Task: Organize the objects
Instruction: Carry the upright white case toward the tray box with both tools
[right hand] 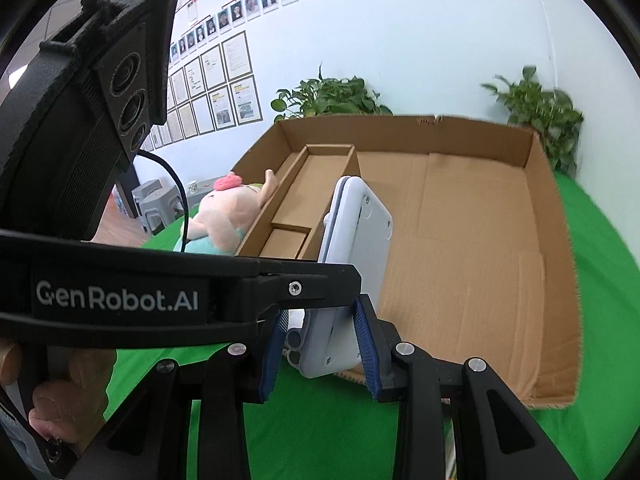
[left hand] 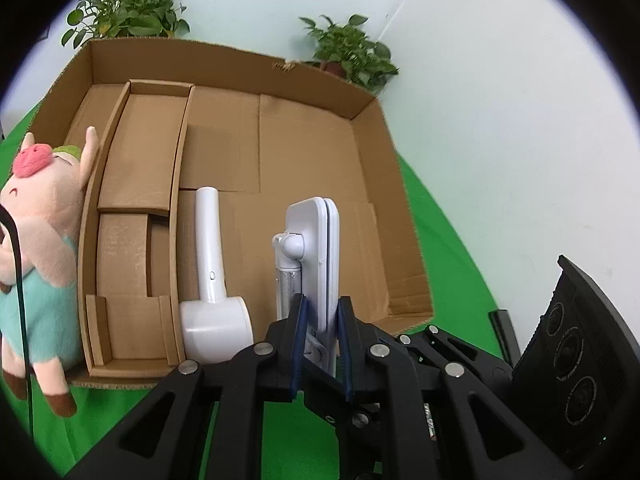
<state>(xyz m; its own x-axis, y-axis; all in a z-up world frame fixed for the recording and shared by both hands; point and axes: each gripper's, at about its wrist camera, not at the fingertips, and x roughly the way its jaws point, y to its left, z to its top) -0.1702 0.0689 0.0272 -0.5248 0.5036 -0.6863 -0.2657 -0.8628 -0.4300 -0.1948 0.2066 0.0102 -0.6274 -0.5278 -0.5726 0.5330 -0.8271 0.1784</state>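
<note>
A white folding stand [left hand: 316,248] with a hinge and a metal tube is held upright over the near edge of a cardboard box [left hand: 384,200]. My left gripper [left hand: 322,340] is shut on its lower part, blue pads [left hand: 298,340] pressing both flat sides. In the right wrist view my right gripper [right hand: 320,354] is shut on the same stand [right hand: 356,236] at its bottom end, and the left gripper's finger [right hand: 312,280] crosses in from the left. A white hair-dryer-shaped device [left hand: 212,280] lies inside the box. A plush pig [left hand: 40,240] leans outside the box's left wall.
The box [right hand: 560,280] has narrow divided compartments [left hand: 140,160] on its left and a wide open bay on its right. It rests on a green cloth [right hand: 320,420]. Two potted plants [left hand: 124,12] [left hand: 352,52] stand behind it by the wall. A person's hand [right hand: 60,400] holds the left gripper.
</note>
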